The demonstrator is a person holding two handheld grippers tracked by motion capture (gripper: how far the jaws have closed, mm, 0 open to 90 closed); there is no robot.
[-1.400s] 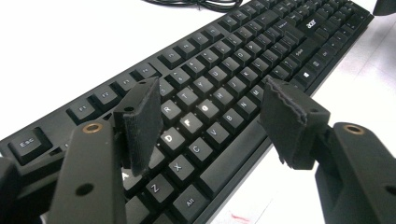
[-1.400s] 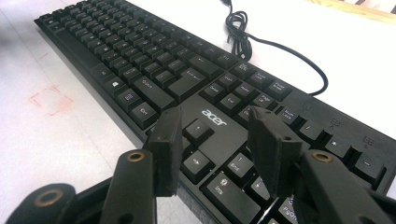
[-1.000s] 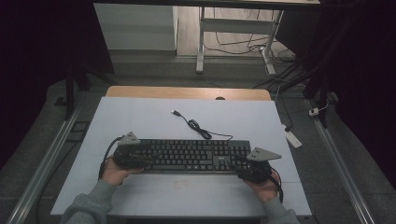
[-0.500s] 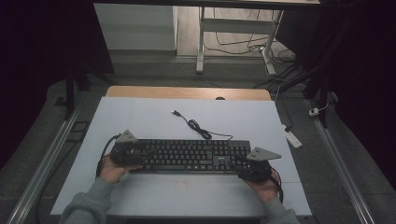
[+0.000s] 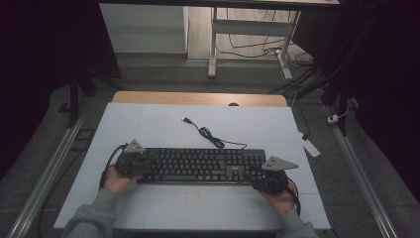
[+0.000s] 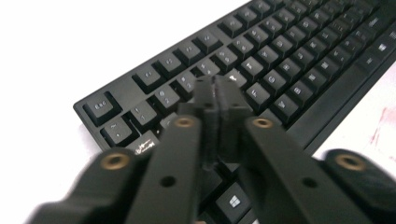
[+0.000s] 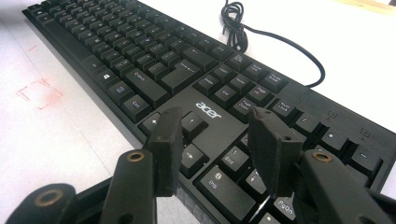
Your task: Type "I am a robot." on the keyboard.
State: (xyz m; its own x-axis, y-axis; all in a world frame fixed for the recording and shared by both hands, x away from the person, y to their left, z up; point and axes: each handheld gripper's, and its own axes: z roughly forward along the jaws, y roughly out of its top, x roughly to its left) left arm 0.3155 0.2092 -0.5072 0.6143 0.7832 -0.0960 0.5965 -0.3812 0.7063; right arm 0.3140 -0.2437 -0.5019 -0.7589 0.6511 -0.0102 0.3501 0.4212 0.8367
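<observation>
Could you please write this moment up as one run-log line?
left gripper: jaws just closed, shut, nothing between, over keyboard left end | right gripper: open above keyboard right end | cable: loose on table

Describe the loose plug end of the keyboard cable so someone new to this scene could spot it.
Start at the pale table and find the black keyboard. Its cable coils behind it, running away from the person. The plug is its small free tip, lying alone on bare tabletop.

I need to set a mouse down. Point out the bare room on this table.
Widest free patch: the table between its far edge and the keyboard, left of the cable. Right of the cable is bare too. The near strip before the keyboard is free mid-table. The keyboard's ends are crowded by the left gripper and right gripper.
</observation>
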